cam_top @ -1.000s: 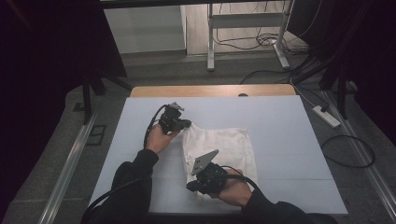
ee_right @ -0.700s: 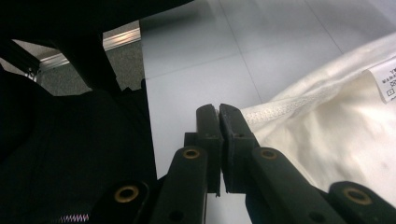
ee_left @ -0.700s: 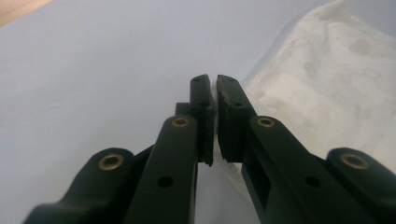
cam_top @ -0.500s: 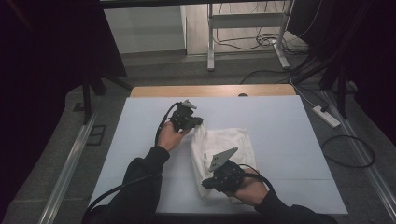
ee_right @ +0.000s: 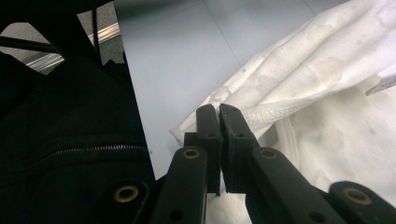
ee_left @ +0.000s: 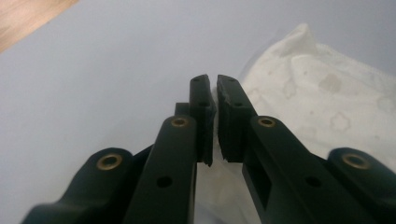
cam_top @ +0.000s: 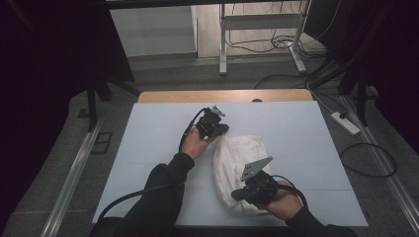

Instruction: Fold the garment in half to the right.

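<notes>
The left gripper [cam_top: 221, 129] has its jaws drawn together on the far left corner of the white cloth [cam_top: 239, 163]; in the left gripper view [ee_left: 215, 100] a sliver of fabric sits pinched between the pads. The left hand [cam_top: 193, 143] wraps the gripper body from behind, the forearm in a dark sleeve [cam_top: 163, 187] reaching diagonally up from the near edge of the worktop [cam_top: 148, 128].

The right gripper [cam_top: 237, 194] is likewise clamped on the cloth, at its near left edge; the right gripper view [ee_right: 218, 116] shows a ribbed hem running out from between the closed jaws. The right hand [cam_top: 281, 202] grips from the right, wrist low near the worktop's front edge.

The cloth lies rumpled and folded in on itself right of the worktop's centre, stretched lengthwise between the two grippers.
</notes>
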`<state>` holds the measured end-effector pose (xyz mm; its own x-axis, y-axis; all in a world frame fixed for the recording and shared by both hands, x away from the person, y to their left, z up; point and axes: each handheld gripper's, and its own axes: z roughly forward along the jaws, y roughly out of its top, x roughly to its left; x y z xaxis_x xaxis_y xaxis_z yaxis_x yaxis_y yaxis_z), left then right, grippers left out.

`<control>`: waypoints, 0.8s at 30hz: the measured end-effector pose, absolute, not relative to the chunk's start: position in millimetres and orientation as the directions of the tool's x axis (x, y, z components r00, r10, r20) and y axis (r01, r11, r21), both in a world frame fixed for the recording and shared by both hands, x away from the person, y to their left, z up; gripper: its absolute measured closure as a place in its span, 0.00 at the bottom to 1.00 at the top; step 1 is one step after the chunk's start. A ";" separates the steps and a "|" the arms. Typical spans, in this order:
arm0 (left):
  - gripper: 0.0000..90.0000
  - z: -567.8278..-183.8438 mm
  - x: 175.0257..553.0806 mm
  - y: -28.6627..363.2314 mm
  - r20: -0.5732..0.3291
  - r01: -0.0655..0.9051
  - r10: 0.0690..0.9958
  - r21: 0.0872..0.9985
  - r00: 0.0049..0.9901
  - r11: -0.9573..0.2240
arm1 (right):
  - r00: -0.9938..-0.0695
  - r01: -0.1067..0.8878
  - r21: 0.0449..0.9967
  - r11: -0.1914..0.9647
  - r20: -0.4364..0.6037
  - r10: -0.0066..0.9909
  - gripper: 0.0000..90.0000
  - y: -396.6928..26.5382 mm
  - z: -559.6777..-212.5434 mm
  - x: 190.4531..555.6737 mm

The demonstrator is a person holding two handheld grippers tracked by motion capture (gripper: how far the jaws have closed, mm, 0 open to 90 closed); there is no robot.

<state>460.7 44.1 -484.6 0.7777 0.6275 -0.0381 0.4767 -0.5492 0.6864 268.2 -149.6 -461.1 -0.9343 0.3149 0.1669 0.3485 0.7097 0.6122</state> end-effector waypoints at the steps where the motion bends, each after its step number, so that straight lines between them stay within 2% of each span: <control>1: 0.94 -484.3 460.6 40.1 -0.042 0.474 0.626 0.692 0.779 -0.543 | -0.933 0.353 0.612 0.708 0.167 0.320 0.96 -152.3 -460.9 267.9; 24: 0.94 -483.9 461.8 -28.7 -0.048 0.427 0.562 0.705 0.826 -0.566 | -0.887 0.444 0.587 0.677 0.181 0.425 0.96 -213.5 -463.8 257.7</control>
<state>461.8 -28.7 -483.9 0.8255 0.5623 -0.0480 0.4266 -0.5660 0.7055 257.7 -213.5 -463.8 -0.8870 0.4249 0.1808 0.4439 0.6768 0.5872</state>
